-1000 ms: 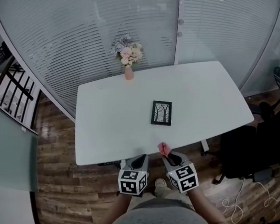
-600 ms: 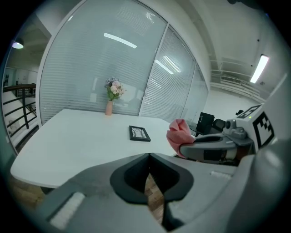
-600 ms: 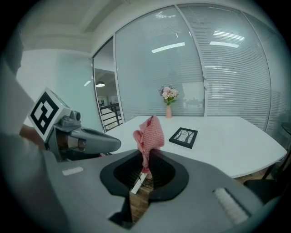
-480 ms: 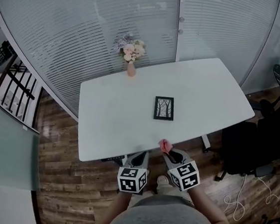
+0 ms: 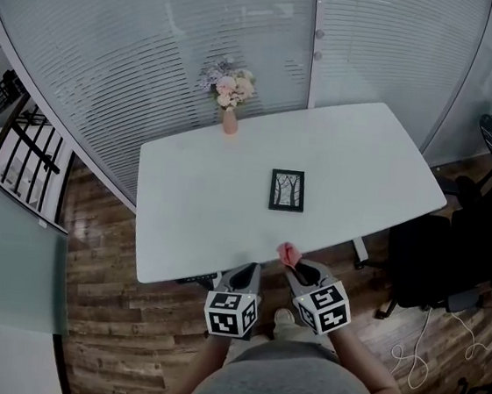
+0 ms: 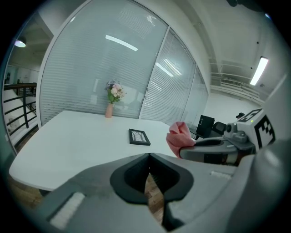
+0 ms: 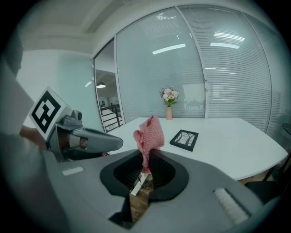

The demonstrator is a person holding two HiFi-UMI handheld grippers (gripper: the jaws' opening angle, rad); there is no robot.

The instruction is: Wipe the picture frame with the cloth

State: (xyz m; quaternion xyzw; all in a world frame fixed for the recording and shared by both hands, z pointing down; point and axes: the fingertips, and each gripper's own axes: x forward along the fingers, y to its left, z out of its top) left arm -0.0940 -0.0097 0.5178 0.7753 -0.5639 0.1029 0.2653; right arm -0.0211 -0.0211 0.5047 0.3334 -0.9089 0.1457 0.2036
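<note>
Head view: picture frame (image 5: 287, 190) lies flat mid white table (image 5: 190, 221), well apart from both grippers at the near edge; flower vase (image 5: 228, 115) at the far edge. Left gripper view: left gripper (image 6: 148, 155) jaws pressed together, nothing between them, frame ahead on the table. Right gripper view: right gripper (image 7: 147, 157) jaws clamped on the pink cloth (image 7: 149, 134), which sticks up above the tips; frame lies beyond, right of it.

A white table (image 5: 201, 204) is standing on a wood-plank floor (image 5: 101, 308). A pink vase of flowers (image 5: 230, 102) is sitting at its 11 o'clock edge. A black chair (image 5: 478, 253) is standing at 3 o'clock, and a glass wall (image 5: 138, 56) is curving behind.
</note>
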